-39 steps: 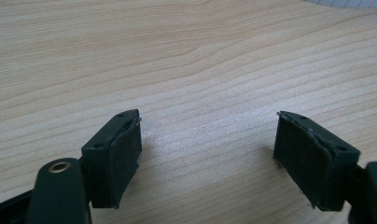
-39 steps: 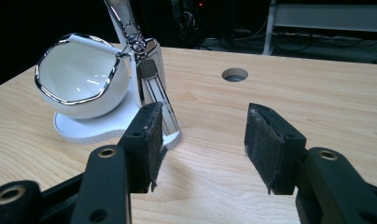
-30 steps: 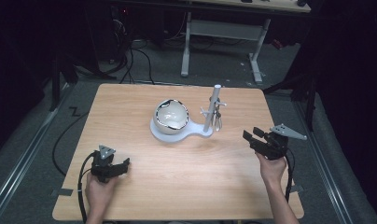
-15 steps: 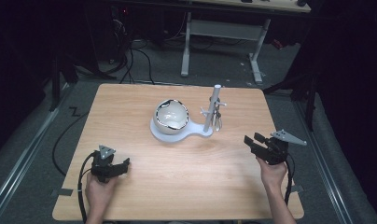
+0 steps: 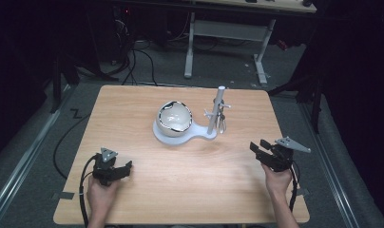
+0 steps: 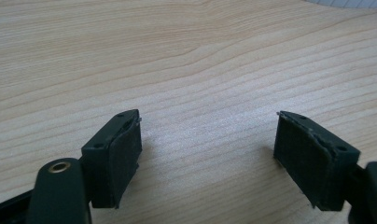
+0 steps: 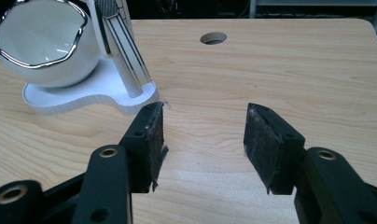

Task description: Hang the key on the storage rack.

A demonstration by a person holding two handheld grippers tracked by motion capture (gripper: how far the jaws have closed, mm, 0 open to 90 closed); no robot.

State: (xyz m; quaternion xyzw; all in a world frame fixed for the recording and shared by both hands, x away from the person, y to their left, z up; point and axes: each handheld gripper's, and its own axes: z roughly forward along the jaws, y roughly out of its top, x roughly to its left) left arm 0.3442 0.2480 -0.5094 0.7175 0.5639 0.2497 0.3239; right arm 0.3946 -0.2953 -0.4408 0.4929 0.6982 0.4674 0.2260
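High view: both grippers rested near the worktop's (image 5: 133, 109) front edge, nothing between their jaws.

The white stand (image 5: 177, 135) sat just beyond centre, its flat base running long from 9 to 3 o'clock, bowl (image 5: 174, 118) at 9, upright post (image 5: 217, 110) at 3. Left gripper (image 5: 126, 167) at 7 o'clock stood wide apart; right gripper (image 5: 258, 146) at 4 o'clock, jaws just closing, stayed parted, aimed toward 10.

no readable text, label or number anywhere.
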